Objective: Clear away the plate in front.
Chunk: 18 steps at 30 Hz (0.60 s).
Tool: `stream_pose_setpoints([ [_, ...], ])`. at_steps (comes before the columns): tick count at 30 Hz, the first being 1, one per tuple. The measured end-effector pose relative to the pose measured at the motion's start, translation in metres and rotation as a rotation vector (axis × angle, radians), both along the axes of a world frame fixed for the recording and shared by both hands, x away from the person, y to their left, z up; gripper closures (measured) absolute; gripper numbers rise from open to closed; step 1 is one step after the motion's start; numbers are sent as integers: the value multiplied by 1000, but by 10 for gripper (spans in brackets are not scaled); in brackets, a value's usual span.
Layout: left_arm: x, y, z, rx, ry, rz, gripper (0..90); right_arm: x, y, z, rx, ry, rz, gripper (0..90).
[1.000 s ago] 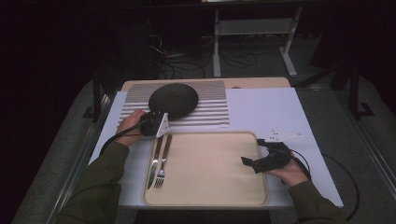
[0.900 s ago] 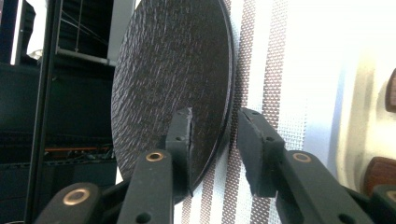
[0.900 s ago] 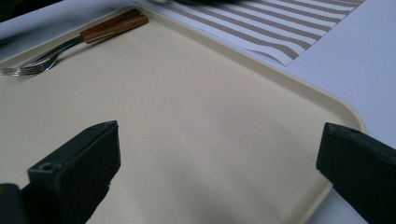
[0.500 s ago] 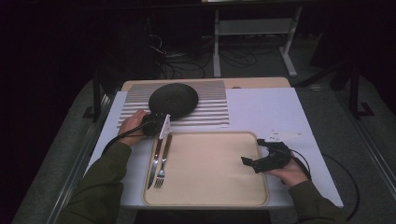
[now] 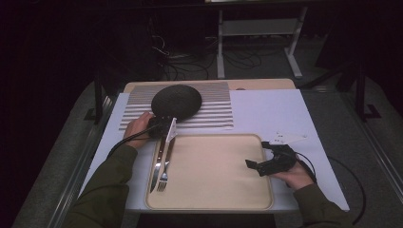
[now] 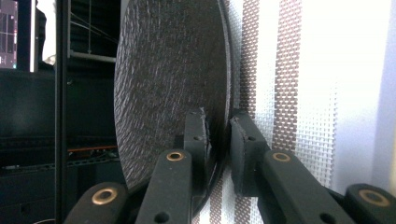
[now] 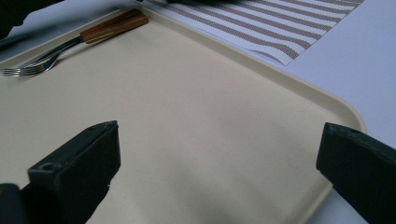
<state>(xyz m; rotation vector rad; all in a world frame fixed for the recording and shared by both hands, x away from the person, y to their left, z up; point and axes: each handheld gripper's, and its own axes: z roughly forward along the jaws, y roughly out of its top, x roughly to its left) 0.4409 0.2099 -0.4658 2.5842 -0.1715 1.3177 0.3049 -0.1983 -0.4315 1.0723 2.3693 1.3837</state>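
A dark room with cables and a white metal frame point(image 5: 259, 33) is seen behind the table point(image 5: 280, 109), which is covered w/ a white sheet.

The black round plate point(image 5: 177, 101) is lying on the striped placemat point(image 5: 214, 107), toward the mat's left part, its near rim reaching the mat's near edge. In the left gripper view the plate point(image 6: 173, 84) is seen edge-on, w/ the mat point(image 6: 299, 93) behind it.

The left gripper point(image 5: 161, 127) is set at the plate's near rim. Its jaws have just been closing, and the rim is taken between them; the pads point(image 6: 195, 135) are seen at both faces of the rim, one on the textured top, one on the mat side, w/ a thin gap possibly left on the mat side.

Nearer than the plate, the beige tray point(image 5: 214, 199) is placed, its far edge just beside the mat. A knife point(image 5: 158, 159) and fork point(image 5: 165, 164) w/ wooden handles are laid along the tray's left side, near the plate.

The right gripper point(image 5: 266, 166) is held over the tray's right edge, well apart from the plate, jaws spread wide, nothing between them.
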Motion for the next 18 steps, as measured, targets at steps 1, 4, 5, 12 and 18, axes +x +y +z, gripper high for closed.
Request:
stream_pose_setpoints([
  [1,0,-1,-1,15,-9,1,791,0,0,0,0,0,0,0],
  [4,0,-3,-3,40,-33,0,803,0,0,0,2,1,0,0],
  [5,0,-4,-3,38,-34,1,804,0,0,0,2,0,0,0],
  [12,1,-6,-7,58,-62,0,811,0,-1,0,3,-1,1,0],
  [18,-1,-8,-10,87,-95,-14,825,0,-1,0,6,2,0,0],
])
